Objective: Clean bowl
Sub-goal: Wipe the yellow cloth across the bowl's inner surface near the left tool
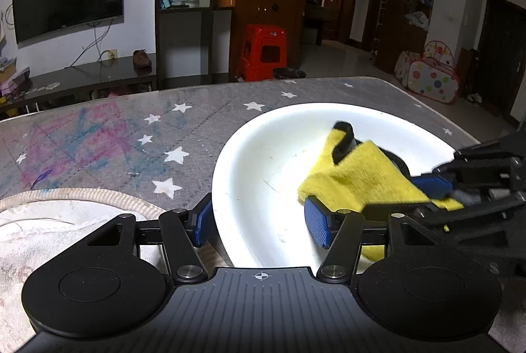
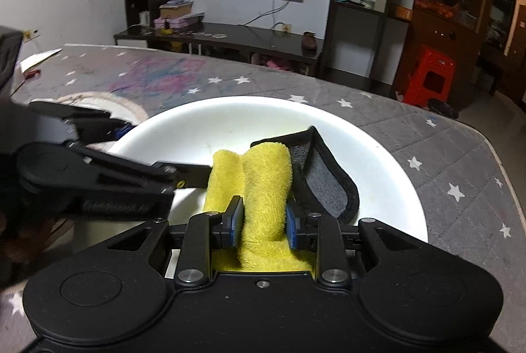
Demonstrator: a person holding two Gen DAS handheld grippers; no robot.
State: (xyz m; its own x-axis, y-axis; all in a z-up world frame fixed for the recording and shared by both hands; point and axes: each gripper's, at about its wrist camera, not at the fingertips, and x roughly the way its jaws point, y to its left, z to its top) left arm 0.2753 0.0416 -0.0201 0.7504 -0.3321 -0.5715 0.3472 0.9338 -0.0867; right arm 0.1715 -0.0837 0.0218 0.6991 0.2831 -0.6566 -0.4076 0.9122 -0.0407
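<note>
Found right gripper (image 2: 264, 221) clamped on a fold of yellow cloth (image 2: 266, 175), with the cloth resting inside the white bowl (image 2: 197, 129). Found left gripper (image 1: 259, 223) open and astride the near rim, one pad outside, one inside, neither seen pressing. Located bowl on the grey starred mat (image 2: 427, 139), just beside a beige-edged white cloth (image 1: 49, 221).

Risks judged as follows:
- Sliding or tipping of bowl under a wiping push, owing to the unclamped rim.
- Collision between the two grippers, owing to close quarters inside the bowl.
- Missed specks (image 1: 282, 238) near the rim, owing to the bunched cloth's narrow contact.
</note>
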